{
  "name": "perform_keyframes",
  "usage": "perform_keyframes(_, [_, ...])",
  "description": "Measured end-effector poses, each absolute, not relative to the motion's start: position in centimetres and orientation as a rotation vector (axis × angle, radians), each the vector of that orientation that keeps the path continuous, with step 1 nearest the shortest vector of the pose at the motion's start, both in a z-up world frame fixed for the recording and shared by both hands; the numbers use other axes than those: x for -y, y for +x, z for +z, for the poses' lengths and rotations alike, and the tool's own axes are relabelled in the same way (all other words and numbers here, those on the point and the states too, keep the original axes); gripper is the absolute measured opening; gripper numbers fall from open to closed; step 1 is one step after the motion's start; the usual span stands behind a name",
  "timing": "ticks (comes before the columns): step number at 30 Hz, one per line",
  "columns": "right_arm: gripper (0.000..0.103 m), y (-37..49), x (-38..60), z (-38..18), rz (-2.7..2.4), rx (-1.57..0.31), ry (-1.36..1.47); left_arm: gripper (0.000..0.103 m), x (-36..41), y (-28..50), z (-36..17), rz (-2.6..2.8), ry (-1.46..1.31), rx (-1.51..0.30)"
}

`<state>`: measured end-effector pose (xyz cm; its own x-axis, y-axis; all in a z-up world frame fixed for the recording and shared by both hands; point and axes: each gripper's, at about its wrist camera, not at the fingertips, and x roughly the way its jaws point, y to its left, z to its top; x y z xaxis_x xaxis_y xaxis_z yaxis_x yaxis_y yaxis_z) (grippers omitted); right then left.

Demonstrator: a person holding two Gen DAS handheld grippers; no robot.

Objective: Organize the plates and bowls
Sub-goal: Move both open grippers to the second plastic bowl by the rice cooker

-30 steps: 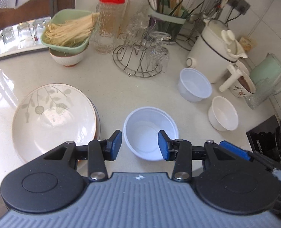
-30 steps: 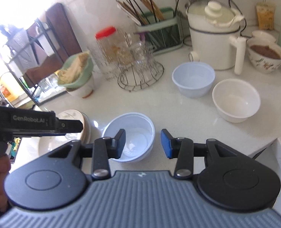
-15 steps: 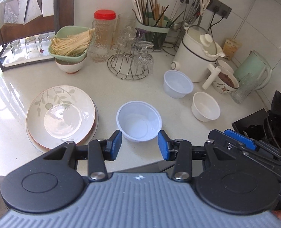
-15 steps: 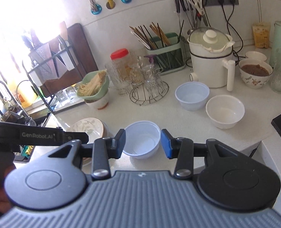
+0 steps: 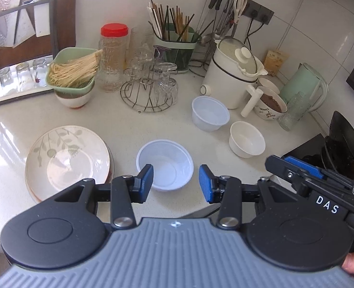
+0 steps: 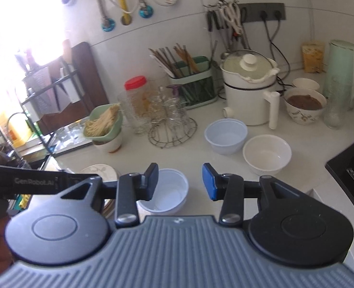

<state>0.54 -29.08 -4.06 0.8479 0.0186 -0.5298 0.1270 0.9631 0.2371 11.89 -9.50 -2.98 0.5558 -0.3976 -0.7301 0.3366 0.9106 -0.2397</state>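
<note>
A leaf-patterned plate (image 5: 67, 159) lies on a stack at the counter's front left; it also shows in the right wrist view (image 6: 100, 171). A white plastic bowl (image 5: 165, 165) (image 6: 168, 192) stands near the front edge. A second plastic bowl (image 5: 210, 116) (image 6: 226, 135) and a white ceramic bowl (image 5: 246, 138) (image 6: 266, 154) stand further right. My left gripper (image 5: 175, 183) is open and empty, held above and short of the near bowl. My right gripper (image 6: 180, 184) is open and empty, above the counter's front edge.
A green bowl of noodles (image 5: 72, 72) sits on another bowl at the back left. A wire glass rack (image 5: 150, 91), a red-lidded jar (image 5: 113, 55), a chopstick holder (image 5: 177, 45), a white cooker (image 5: 234, 76), a bowl of brown food (image 5: 271, 105) and a green kettle (image 5: 304, 88) line the back. A black stove (image 5: 320, 151) is at the right.
Both grippers have pulled up and back from the counter, so the bowls and plates look smaller. Both stay open and empty. Nothing on the counter has moved.
</note>
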Motion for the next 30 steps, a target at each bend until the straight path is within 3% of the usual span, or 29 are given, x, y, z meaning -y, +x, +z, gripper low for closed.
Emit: perform_keyframes(30, [0.044,3.1,27.2,-4.5,-0.297,-0.592,0.307,0.048,10.0,20.2,-4.3,-0.686,-0.013,-0.921])
